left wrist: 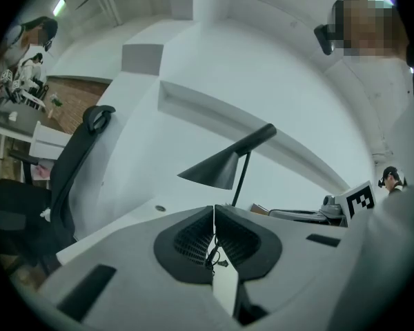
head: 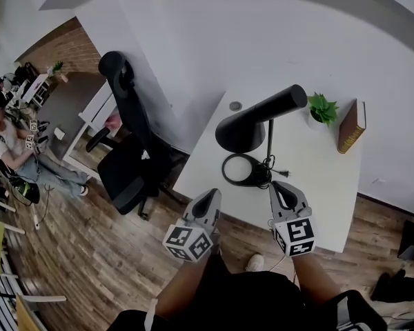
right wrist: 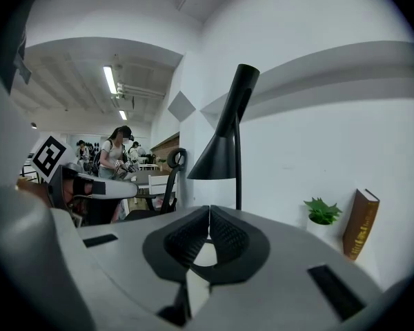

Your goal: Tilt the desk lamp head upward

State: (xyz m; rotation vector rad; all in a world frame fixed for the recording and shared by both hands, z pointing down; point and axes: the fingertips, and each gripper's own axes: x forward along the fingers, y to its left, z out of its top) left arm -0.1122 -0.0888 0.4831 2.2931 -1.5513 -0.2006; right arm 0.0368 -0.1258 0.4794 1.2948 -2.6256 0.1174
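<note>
The black desk lamp with a cone-shaped shade (head: 243,131) is stood on the white desk (head: 324,185), its round base set near the front edge and the head tipped downward above it. The left gripper (head: 210,197) and right gripper (head: 280,189) are held just short of the desk, clear of the lamp, both with jaws pressed together on nothing. A small green potted plant (head: 322,109) and upright brown book (head: 350,126) are parked by the wall, and what looks like a bundled cord is tucked beside the base

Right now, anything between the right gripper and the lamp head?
Nothing visible. The right gripper, shut and empty, has open air up to the lamp head; the plant and book stand off to the side.
</note>
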